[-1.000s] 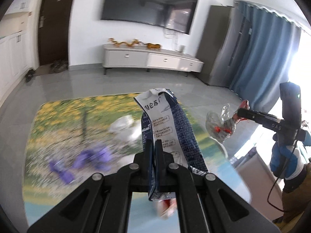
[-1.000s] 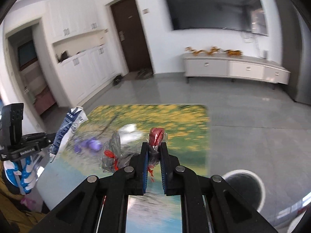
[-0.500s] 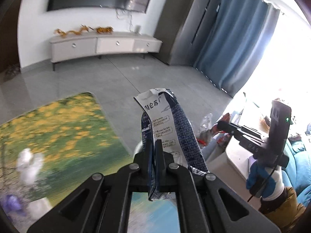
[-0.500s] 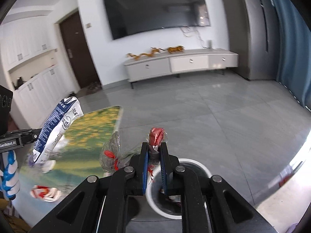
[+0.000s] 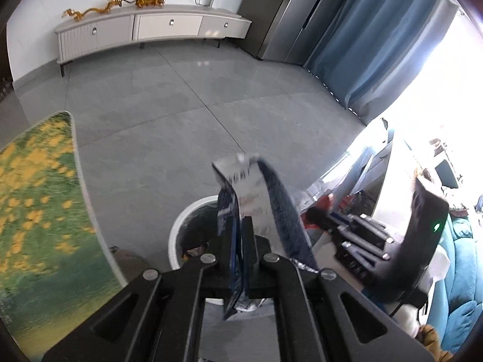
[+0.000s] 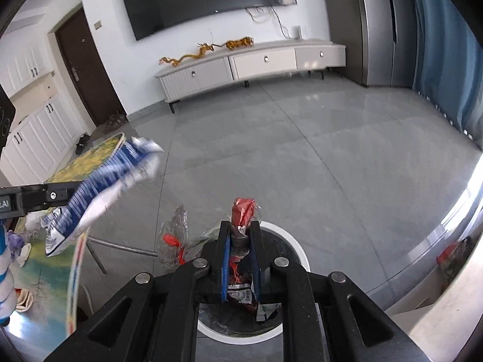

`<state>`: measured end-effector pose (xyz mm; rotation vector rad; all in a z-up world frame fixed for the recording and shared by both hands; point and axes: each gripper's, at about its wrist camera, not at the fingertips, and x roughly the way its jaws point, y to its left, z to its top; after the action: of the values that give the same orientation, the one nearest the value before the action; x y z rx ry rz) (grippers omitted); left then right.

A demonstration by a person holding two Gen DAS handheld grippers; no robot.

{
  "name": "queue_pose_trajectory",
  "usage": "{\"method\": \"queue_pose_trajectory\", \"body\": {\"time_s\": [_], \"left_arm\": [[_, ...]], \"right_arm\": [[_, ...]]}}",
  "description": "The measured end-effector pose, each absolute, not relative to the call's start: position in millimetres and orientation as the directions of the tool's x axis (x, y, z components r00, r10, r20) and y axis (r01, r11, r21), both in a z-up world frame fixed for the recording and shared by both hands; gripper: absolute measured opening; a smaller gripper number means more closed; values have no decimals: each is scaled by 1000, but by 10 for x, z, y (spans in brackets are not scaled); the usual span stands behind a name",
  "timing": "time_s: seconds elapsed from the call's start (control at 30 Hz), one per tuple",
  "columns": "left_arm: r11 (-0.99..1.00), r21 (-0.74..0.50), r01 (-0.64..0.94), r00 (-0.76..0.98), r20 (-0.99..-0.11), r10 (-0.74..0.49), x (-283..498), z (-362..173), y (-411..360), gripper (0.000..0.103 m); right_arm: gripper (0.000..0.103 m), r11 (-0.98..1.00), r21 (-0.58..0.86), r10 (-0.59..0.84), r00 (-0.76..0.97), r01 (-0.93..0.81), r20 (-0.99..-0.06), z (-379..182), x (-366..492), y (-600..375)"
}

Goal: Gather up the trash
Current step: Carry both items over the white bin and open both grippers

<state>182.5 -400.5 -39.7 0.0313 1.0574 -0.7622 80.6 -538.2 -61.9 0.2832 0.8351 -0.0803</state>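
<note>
My left gripper (image 5: 240,235) is shut on a crushed blue-and-white carton (image 5: 259,199), held over a round white-rimmed trash bin (image 5: 181,226) on the grey floor. In the right wrist view the same carton (image 6: 99,193) hangs at the left from the left gripper's black fingers (image 6: 45,196). My right gripper (image 6: 240,235) is shut on a crumpled clear and red plastic wrapper (image 6: 243,211), whose loose end (image 6: 175,241) trails to the left. It hovers above the bin (image 6: 297,250), which holds some wrappers. The right gripper's body (image 5: 377,241) shows at the right of the left wrist view.
A table with a yellow-and-green flower cover (image 5: 39,211) lies to the left, with scraps on it (image 6: 21,250). A white TV cabinet (image 6: 250,63) and a wall TV (image 6: 205,0) stand far off. Blue curtains (image 5: 377,45) hang on the right, above cluttered shelves (image 5: 437,166).
Both grippers have swung from over the flowered table to the right and lower, with carton and wrapper still gripped. The white bin now sits right under both of them.
</note>
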Motion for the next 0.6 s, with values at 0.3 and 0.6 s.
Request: {"method": "queue_pose_trajectory", "body": {"time_s": [0.3, 0.6], "left_arm": [[743, -363, 562, 241, -787, -568, 1911, -468, -4109, 6], [781, -313, 540, 419, -705, -572, 1864, 187, -3596, 20]], "right_arm": [[35, 944, 242, 54, 620, 224, -783, -1025, 901, -5491], [47, 939, 260, 41, 677, 226, -735, -630, 709, -5454]]}}
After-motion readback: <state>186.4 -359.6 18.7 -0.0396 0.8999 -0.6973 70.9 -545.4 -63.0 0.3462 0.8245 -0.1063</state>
